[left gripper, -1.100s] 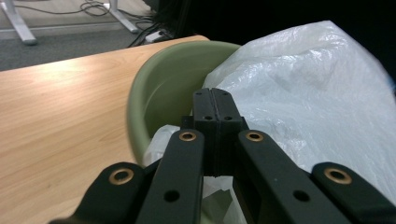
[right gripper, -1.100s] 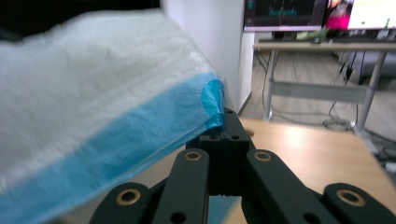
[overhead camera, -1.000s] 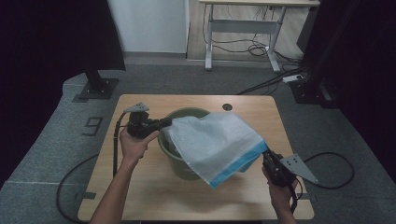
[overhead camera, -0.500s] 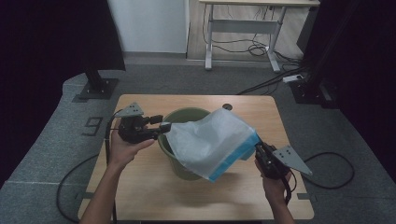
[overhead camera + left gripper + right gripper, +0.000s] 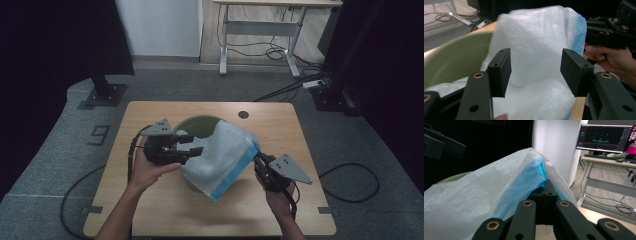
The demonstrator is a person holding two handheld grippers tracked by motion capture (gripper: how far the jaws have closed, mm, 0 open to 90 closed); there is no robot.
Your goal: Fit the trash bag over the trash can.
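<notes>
High view: white-and-blue bag [image 5: 222,156] draped over the green bin [image 5: 200,125] on the table [image 5: 165,212]. Right gripper [image 5: 261,162] pinches its blue edge; left gripper [image 5: 192,148], jaws just spread, probably lets go. Next: regrip the rim and stretch it round.

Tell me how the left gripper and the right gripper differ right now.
The left gripper has its jaws apart, having just been opening, with the white bag in front of them but not pinched; the right gripper has its jaws clamped on the bag's blue-edged side. The left sits by the green bin, the right beyond the bag's far edge. Both are hand-held.
</notes>
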